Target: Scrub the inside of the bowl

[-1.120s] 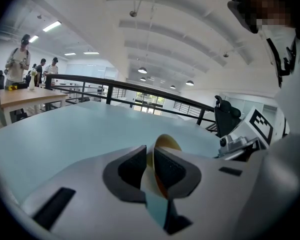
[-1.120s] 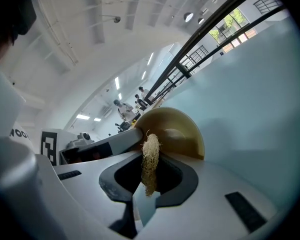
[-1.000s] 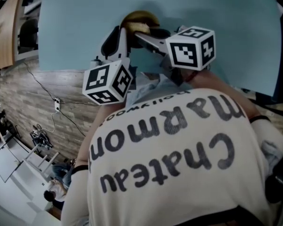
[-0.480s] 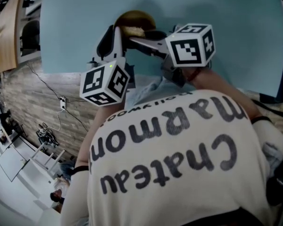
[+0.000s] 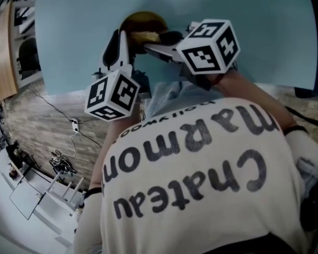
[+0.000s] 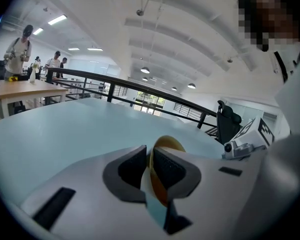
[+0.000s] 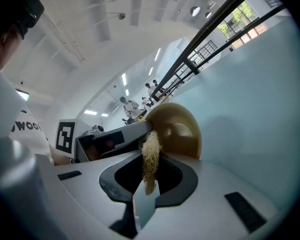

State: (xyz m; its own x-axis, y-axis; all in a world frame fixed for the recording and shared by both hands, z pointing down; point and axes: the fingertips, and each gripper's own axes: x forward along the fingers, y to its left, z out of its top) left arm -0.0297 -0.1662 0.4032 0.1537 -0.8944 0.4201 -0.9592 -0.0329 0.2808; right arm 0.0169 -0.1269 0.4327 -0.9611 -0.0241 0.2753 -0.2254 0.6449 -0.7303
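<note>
A tan bowl [image 5: 142,21] is tipped up on its side over the pale blue table [image 5: 244,15]. My left gripper [image 5: 119,36] grips the bowl's rim. In the left gripper view the rim of the bowl [image 6: 166,145] is pinched between the dark pads of the left gripper [image 6: 149,158], whose jaws are opening slightly. My right gripper [image 5: 155,42] is shut on a straw-coloured fibrous scrubber [image 5: 148,36]. In the right gripper view the scrubber [image 7: 151,143] sticks out of the right gripper [image 7: 150,160] and touches the bowl [image 7: 182,131] at its edge.
The table's near edge [image 5: 69,81] runs under my arms, with wood-look floor [image 5: 37,126] and cables beyond it. A black chair [image 6: 229,121] and a dark railing [image 6: 115,86] stand past the table. Several people stand far off at a wooden desk [image 6: 25,91].
In the head view both grippers and the bowl have drifted a little left and up together. Both grips look the same.
</note>
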